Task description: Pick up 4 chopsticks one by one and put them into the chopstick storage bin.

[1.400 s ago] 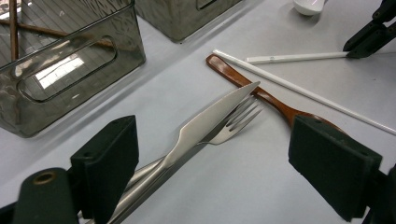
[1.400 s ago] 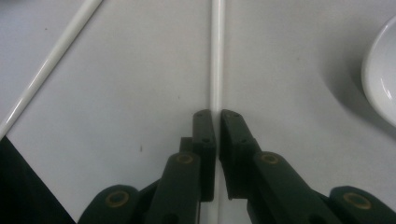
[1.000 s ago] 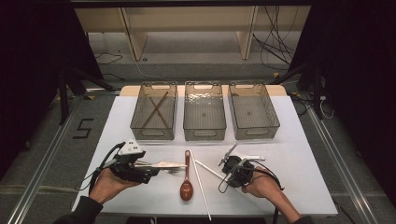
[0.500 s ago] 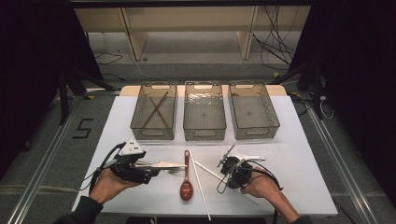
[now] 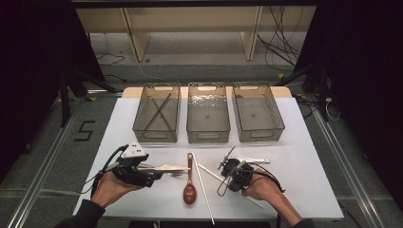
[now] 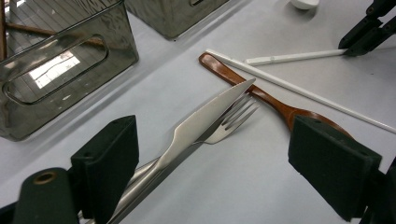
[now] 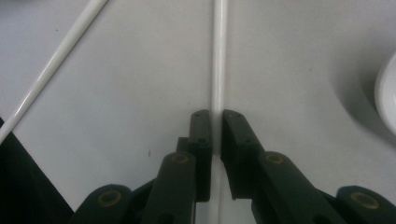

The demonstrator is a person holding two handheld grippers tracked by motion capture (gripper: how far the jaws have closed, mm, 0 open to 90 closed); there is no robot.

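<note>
White table (image 5: pixel 309 190): 3 bins (image 5: pixel 208 114), spoon (image 5: pixel 190 183), knife (image 5: pixel 164 167), fork (image 6: pixel 233 122), chopsticks (image 5: pixel 204 187).

The knife (image 6: pixel 205 119) and the fork (image 6: pixel 232 121) under it look like brushed metal, smooth with a soft satin shine. The spoon (image 6: pixel 275 105) is glossy reddish-brown, like lacquered wood. The two chopsticks (image 7: pixel 217 56) are white and slick, apparently plastic, catching a thin line of light. The three bins (image 5: pixel 157 114) are smoky see-through plastic with a ribbed floor and shiny walls. The table (image 5: pixel 304 171) has a matt, pale covering, smooth and even. The pads (image 6: pixel 109 158) of the left gripper (image 6: pixel 215 172) look like dull black foam or rubber.
</note>
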